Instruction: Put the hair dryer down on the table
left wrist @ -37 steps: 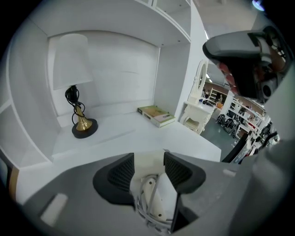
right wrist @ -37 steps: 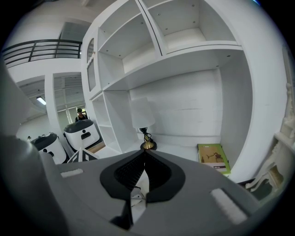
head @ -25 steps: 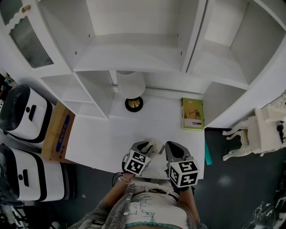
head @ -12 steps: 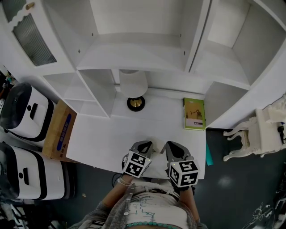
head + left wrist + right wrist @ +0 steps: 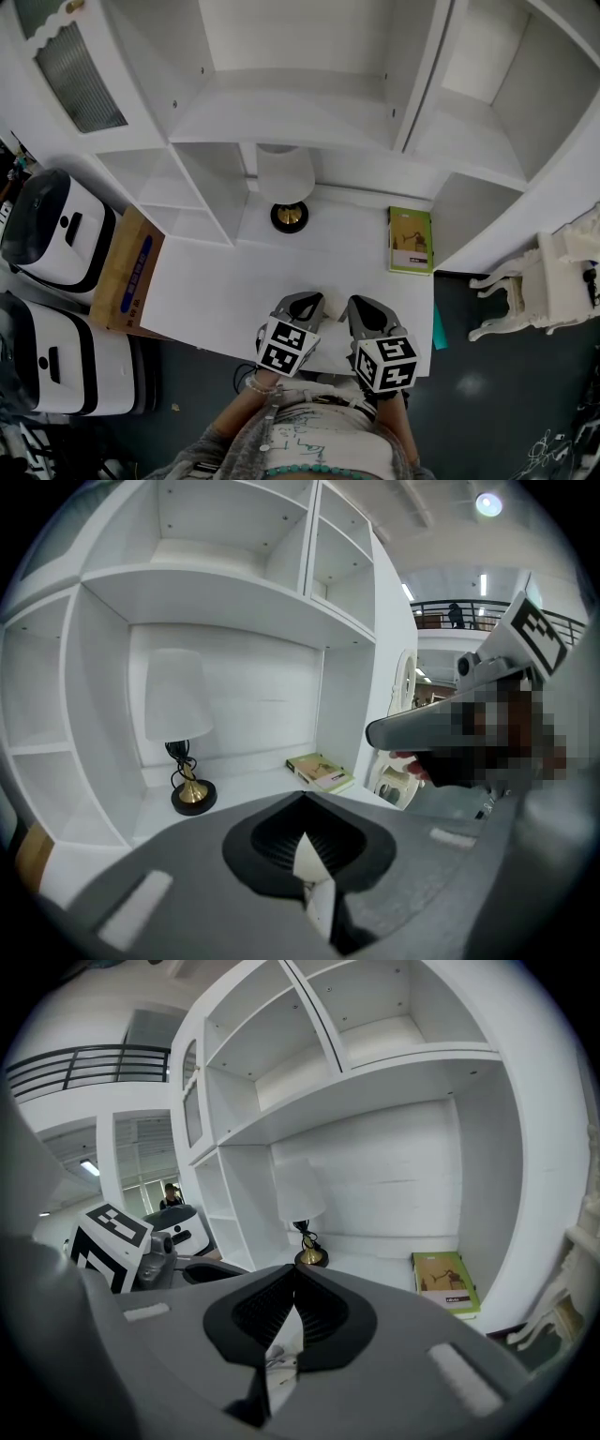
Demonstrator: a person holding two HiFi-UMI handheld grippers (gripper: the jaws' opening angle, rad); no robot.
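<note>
I cannot make out a hair dryer in any view. My left gripper (image 5: 305, 304) and right gripper (image 5: 362, 307) sit side by side over the near edge of the white table (image 5: 225, 286), close to my body. In the left gripper view the left gripper (image 5: 305, 803) has its jaws closed tip to tip with nothing between them. The right gripper (image 5: 293, 1274) looks the same in its own view, shut and empty. Each gripper shows in the other's view: the right gripper (image 5: 441, 728) and the left gripper's marker cube (image 5: 108, 1241).
A white-shaded lamp (image 5: 286, 178) on a gold and black base stands at the back of the table. A green book (image 5: 412, 240) lies at the back right. White shelves (image 5: 309, 103) rise behind. A cardboard box (image 5: 127, 272) and white appliances (image 5: 52, 230) stand left, a white chair (image 5: 548, 281) right.
Both grippers stay at the table's near edge, still shut. The head view has shifted a little, so the lamp and book sit slightly lower and further right.
</note>
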